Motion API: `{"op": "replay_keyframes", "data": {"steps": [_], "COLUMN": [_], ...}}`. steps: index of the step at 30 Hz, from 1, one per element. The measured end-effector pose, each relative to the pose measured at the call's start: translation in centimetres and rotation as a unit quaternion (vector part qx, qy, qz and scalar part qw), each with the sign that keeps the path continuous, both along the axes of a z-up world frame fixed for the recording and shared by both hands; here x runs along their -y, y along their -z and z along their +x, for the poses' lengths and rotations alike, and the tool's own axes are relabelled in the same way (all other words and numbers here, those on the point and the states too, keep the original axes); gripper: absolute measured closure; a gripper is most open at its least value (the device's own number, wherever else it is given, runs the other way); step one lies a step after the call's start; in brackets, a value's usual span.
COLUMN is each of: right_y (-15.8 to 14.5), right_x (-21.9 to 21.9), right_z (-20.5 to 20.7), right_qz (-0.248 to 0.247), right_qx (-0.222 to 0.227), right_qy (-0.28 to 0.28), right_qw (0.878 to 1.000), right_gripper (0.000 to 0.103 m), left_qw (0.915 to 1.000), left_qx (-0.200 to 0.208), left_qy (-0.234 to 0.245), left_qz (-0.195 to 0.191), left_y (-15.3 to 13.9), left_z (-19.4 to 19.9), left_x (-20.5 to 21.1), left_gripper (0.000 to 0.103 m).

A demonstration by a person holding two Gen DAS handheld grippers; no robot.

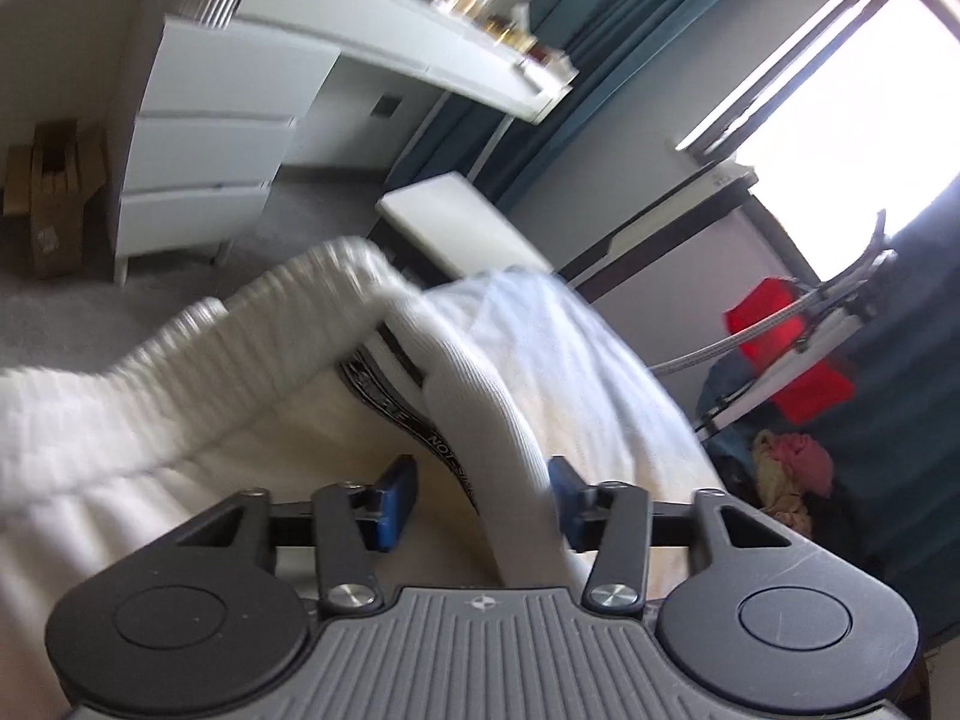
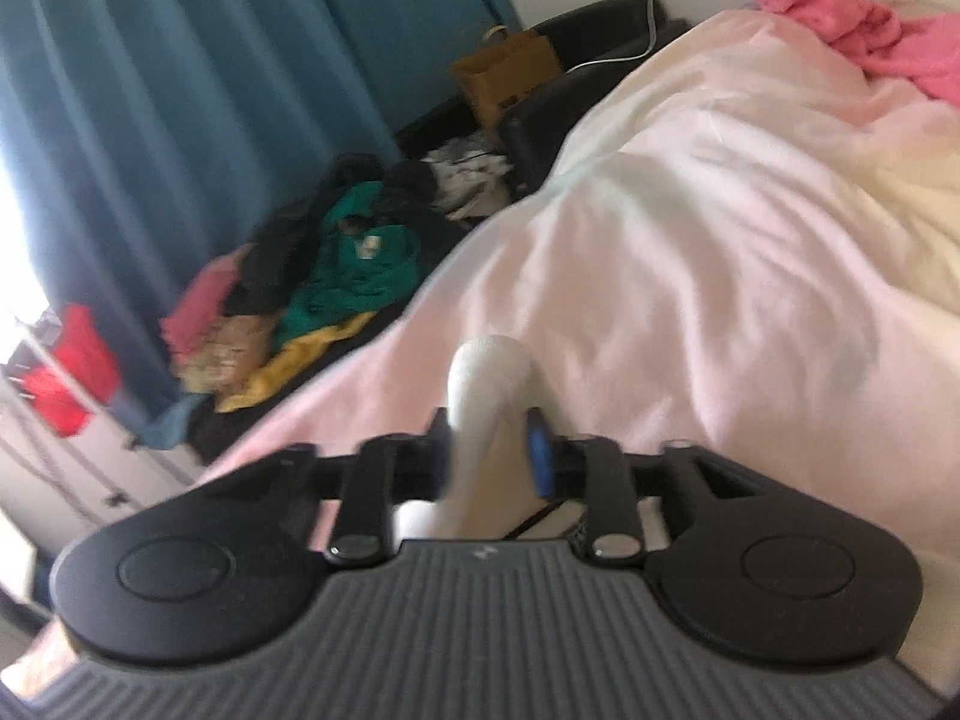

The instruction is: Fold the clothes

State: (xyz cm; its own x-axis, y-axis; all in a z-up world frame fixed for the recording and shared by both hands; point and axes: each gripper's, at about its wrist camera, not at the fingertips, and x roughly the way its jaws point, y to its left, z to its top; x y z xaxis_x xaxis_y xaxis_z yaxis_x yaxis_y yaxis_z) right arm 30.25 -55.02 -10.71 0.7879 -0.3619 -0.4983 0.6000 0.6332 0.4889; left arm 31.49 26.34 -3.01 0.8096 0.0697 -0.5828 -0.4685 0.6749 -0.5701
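A white ribbed garment [image 1: 456, 372] with a black lettered band hangs in the air in the left wrist view, its ribbed hem stretching off to the left. My left gripper [image 1: 483, 498] stands open with the fabric passing between its blue pads, lying against the right pad [image 1: 564, 501]. In the right wrist view my right gripper [image 2: 489, 450] is shut on a fold of the same white garment [image 2: 486, 396], held over the pale pink duvet [image 2: 690, 252] on the bed.
A white drawer unit and desk [image 1: 204, 138] stand beyond on grey carpet. A drying rack with red cloth [image 1: 780, 354] is at right. A heap of clothes [image 2: 324, 276] lies by teal curtains [image 2: 180, 90]. A pink towel [image 2: 840, 24] lies on the bed.
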Motion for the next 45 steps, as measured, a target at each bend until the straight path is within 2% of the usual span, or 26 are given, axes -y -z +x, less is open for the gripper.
{"op": "replay_keyframes", "data": {"steps": [2,5,6,8,9,11,14,18,20,22,23,26,27,29,31,32,33,34,35,36,38,40,43,45], "right_y": [-1.6,-3.5,-3.8,-3.0,-2.5,-1.6,1.2,4.4,5.7,6.5,6.8,7.5,7.6,7.8,8.0,8.0,8.0,8.0,7.9,7.8,6.8,5.4,3.7,3.4], "right_x": [-0.2,-0.7,-0.8,-1.3,-1.5,-2.1,-3.2,-4.4,-4.9,-5.0,-5.0,-4.3,-4.0,-3.4,-2.6,-2.2,-1.7,-1.5,-1.2,-1.0,-0.9,-1.0,-1.7,-1.3], "right_z": [-2.4,-6.6,-8.1,-11.0,-12.4,-15.3,-17.7,-18.0,-17.5,-16.4,-15.6,-13.0,-12.3,-10.9,-9.6,-9.0,-8.4,-8.2,-8.1,-8.0,-8.3,-9.9,-12.9,-15.5], "right_qz": [0.007,0.023,0.038,0.075,0.094,0.131,0.196,0.249,0.26,0.259,0.253,0.231,0.225,0.213,0.206,0.206,0.206,0.204,0.203,0.201,0.188,0.185,0.173,0.187], "right_qx": [0.014,0.03,0.036,0.044,0.048,0.055,0.046,0.038,0.031,0.049,0.058,0.078,0.086,0.101,0.108,0.104,0.101,0.095,0.088,0.082,0.074,0.086,0.095,0.096], "right_qy": [-0.001,-0.024,-0.034,-0.04,-0.043,-0.048,-0.056,-0.064,-0.062,-0.068,-0.072,-0.063,-0.049,-0.019,0.007,0.018,0.028,0.027,0.024,0.02,0.016,0.021,0.016,0.019], "right_qw": [1.0,0.999,0.998,0.995,0.994,0.989,0.978,0.966,0.963,0.962,0.963,0.968,0.969,0.972,0.973,0.973,0.973,0.974,0.975,0.976,0.979,0.979,0.98,0.978], "right_gripper": [0.032,0.031,0.031,0.029,0.024,0.024,0.024,0.024,0.024,0.024,0.024,0.025,0.026,0.026,0.026,0.035,0.052,0.061,0.074,0.08,0.087,0.089,0.089,0.089], "left_qw": [0.9999,0.9997,0.9995,0.9984,0.9977,0.9965,0.9943,0.9891,0.9858,0.9814,0.9812,0.983,0.9852,0.9882,0.9907,0.9916,0.9923,0.9928,0.9931,0.9932,0.993,0.9947,0.996,0.9969], "left_qx": [0.008,0.007,0.002,-0.008,-0.009,-0.014,-0.036,-0.046,-0.038,-0.023,-0.019,-0.002,0.002,-0.001,-0.012,-0.017,-0.022,-0.028,-0.033,-0.038,-0.046,-0.029,-0.012,-0.012], "left_qy": [0.01,0.01,0.009,0.007,0.007,0.012,0.007,-0.014,-0.033,-0.047,-0.053,-0.076,-0.093,-0.107,-0.108,-0.108,-0.108,-0.109,-0.109,-0.109,-0.108,-0.095,-0.079,-0.071], "left_qz": [-0.002,-0.02,-0.032,-0.056,-0.068,-0.081,-0.1,-0.139,-0.16,-0.184,-0.185,-0.167,-0.144,-0.109,-0.082,-0.069,-0.055,-0.042,-0.028,-0.014,0.012,0.027,0.039,0.033], "left_y": [-0.8,-1.4,-1.4,-1.4,-1.4,-1.3,-0.5,1.7,3.1,4.6,5.3,7.0,6.9,6.3,5.3,4.8,4.3,3.8,3.3,2.8,1.7,-0.5,-3.4,-5.1], "left_z": [-2.3,-5.8,-6.9,-9.2,-10.2,-12.1,-14.2,-15.7,-15.6,-15.0,-14.4,-12.5,-11.9,-11.0,-10.1,-9.7,-9.3,-8.9,-8.5,-8.0,-7.3,-8.0,-9.8,-11.0], "left_x": [-0.2,-0.5,-0.6,-0.9,-1.1,-1.2,-1.6,-2.6,-3.2,-3.8,-3.9,-4.1,-4.0,-3.8,-3.8,-3.9,-3.9,-3.9,-3.9,-3.9,-3.9,-3.8,-3.5,-3.7], "left_gripper": [0.046,0.037,0.031,0.027,0.026,0.021,0.02,0.019,0.019,0.019,0.019,0.02,0.021,0.027,0.043,0.05,0.065,0.076,0.08,0.084,0.087,0.087,0.088,0.088]}}
